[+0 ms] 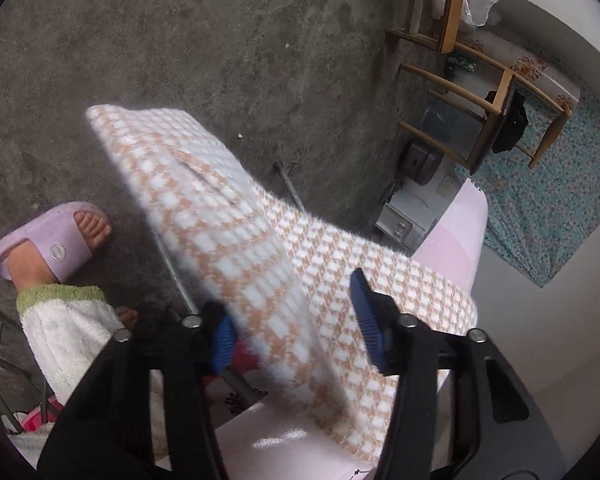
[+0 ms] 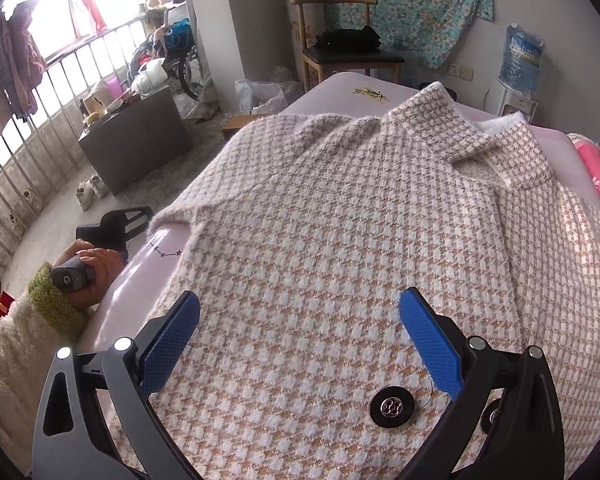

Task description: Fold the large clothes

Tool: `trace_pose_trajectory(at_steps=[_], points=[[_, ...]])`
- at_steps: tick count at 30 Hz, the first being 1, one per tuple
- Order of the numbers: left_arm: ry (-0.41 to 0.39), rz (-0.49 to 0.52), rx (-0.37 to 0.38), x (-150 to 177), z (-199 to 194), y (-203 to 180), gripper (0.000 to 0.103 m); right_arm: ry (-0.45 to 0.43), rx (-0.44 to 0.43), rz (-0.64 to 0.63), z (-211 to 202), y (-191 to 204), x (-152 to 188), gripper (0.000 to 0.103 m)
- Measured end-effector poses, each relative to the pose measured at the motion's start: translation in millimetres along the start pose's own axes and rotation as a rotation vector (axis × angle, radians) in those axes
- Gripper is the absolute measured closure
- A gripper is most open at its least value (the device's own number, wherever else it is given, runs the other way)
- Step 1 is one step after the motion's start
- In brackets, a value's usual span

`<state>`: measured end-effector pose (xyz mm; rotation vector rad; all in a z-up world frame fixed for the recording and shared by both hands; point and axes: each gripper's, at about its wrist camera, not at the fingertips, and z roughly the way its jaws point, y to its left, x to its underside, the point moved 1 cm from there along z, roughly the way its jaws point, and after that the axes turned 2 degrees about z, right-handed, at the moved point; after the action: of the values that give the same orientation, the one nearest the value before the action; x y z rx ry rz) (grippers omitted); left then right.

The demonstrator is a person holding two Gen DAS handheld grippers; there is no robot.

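Houndstooth coat (image 2: 340, 220): spread on pink table (image 2: 148, 272), one sleeve (image 1: 220, 200) hanging off the edge. Left gripper (image 1: 296, 320): jaws apart around the sleeve (contact unclear). Right gripper (image 2: 300, 336): jaws wide above coat front, black button (image 2: 392, 406) nearby

**Jacket spread on the table, one sleeve off the edge**

The fuzzy beige-and-white houndstooth jacket (image 2: 340, 216) lies flat on the pale pink table (image 2: 340, 80), collar toward the far end. Its sleeve (image 1: 188, 184) hangs past the table edge over the grey concrete floor (image 1: 180, 40), apparently between the left gripper's (image 1: 296, 320) fingers. A black round button (image 2: 392, 406) sits between the right gripper's (image 2: 300, 336) fingers. A wooden chair (image 2: 340, 40) stands behind the table.
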<state>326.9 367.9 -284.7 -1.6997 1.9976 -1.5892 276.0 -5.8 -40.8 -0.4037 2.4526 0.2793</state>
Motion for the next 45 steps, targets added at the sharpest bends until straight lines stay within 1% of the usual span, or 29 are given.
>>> trace_pose_trajectory(at_steps=[1,2,3,6,7,8,9,10,11,12,14,16,17,18,19,21,22,23,26,29,30,32,34,35,37,38,39,42,45], points=[[-0.023,0.022,-0.018,-2.0,-4.1,-5.2,0.078,0.0,0.003,0.003,-0.4,-2.0,0.0,0.005],[-0.054,0.059,-0.051,-2.7,-10.4,-12.3,0.086,-0.001,0.007,0.004,-1.2,-3.9,0.1,0.005],[-0.099,0.113,-0.097,-1.4,-18.5,-23.0,0.089,-0.001,0.012,0.003,-2.4,-5.3,0.3,0.005],[-0.29,0.4,-0.274,21.7,-48.4,-82.4,0.093,-0.02,0.037,-0.006,-11.5,-10.0,0.5,0.005],[-0.366,0.511,-0.335,38.4,-58.8,-107.6,0.093,-0.029,0.046,-0.006,-16.0,-12.1,0.7,0.005],[-0.433,0.627,-0.375,58.3,-67.9,-133.5,0.094,-0.039,0.053,-0.004,-20.6,-14.9,1.1,0.005],[-0.509,0.761,-0.416,84.4,-76.2,-161.0,0.094,-0.049,0.062,0.0,-25.7,-18.0,1.8,0.005],[-0.59,0.92,-0.454,119.4,-82.1,-190.2,0.094,-0.056,0.073,0.006,-30.6,-21.5,2.7,0.005],[-0.65,1.073,-0.465,156.3,-85.2,-215.0,0.094,-0.063,0.082,0.011,-35.3,-25.0,3.6,0.005],[-0.685,1.218,-0.457,196.8,-85.6,-234.9,0.094,-0.069,0.091,0.018,-40.0,-29.3,5.2,0.005],[-0.678,1.469,-0.42,272.6,-77.9,-259.8,0.094,-0.081,0.115,0.039,-50.7,-40.6,9.4,0.005],[-0.612,1.677,-0.393,340.6,-62.5,-263.6,0.094,-0.092,0.141,0.066,-61.6,-52.3,14.3,0.005],[-0.559,1.761,-0.382,369.3,-52.1,-258.9,0.089,-0.099,0.155,0.082,-67.8,-59.3,16.9,0.005],[-0.495,1.821,-0.373,391.1,-42.5,-249.2,0.077,-0.107,0.171,0.1,-74.6,-67.0,21.0,0.005],[-0.414,1.861,-0.366,407.9,-31.3,-237.8,0.069,-0.112,0.185,0.117,-80.1,-74.3,25.1,0.005],[-0.271,1.892,-0.373,428.2,-9.3,-208.7,0.031,-0.118,0.211,0.161,-90.2,-90.5,34.9,0.005],[-0.226,1.896,-0.384,432.7,0.0,-193.0,0.026,-0.111,0.218,0.183,-93.2,-98.6,40.5,0.005],[-0.186,1.895,-0.4,434.2,9.1,-175.9,0.024,-0.1,0.222,0.203,-94.3,-106.7,46.3,0.005],[-0.096,1.835,-0.508,429.3,30.1,-124.7,0.022,-0.061,0.219,0.253,-93.2,-126.2,65.9,0.005],[-0.077,1.736,-0.606,407.9,39.4,-98.1,0.021,-0.023,0.198,0.284,-86.0,-140.4,78.9,0.005],[-0.081,1.715,-0.616,401.0,37.3,-91.6,0.02,-0.011,0.187,0.29,-82.1,-144.4,81.1,0.005],[-0.134,1.683,-0.647,390.9,38.7,-85.1,0.017,0.014,0.185,0.298,-75.1,-151.6,85.0,0.005],[-0.164,1.656,-0.688,378.4,39.5,-80.6,0.016,0.046,0.176,0.295,-64.6,-155.0,86.4,0.005],[-0.169,1.633,-0.714,371.0,40.5,-78.9,0.015,0.063,0.177,0.293,-59.5,-156.1,87.8,0.005],[-0.164,1.595,-0.729,362.0,45.2,-75.3,0.015,0.1,0.18,0.283,-49.8,-157.0,90.8,0.005],[-0.187,1.612,-0.719,364.2,42.8,-73.9,0.013,0.119,0.184,0.28,-44.8,-157.8,92.6,0.005],[-0.188,1.618,-0.733,363.7,43.4,-71.4,0.011,0.136,0.186,0.277,-40.7,-158.0,93.8,0.005],[-0.202,1.642,-0.761,363.5,45.5,-65.5,0.008,0.126,0.183,0.276,-39.5,-158.3,96.8,0.005],[-0.226,1.66,-0.788,365.1,44.7,-61.8,0.008,0.122,0.182,0.279,-38.5,-158.9,97.1,0.005]])
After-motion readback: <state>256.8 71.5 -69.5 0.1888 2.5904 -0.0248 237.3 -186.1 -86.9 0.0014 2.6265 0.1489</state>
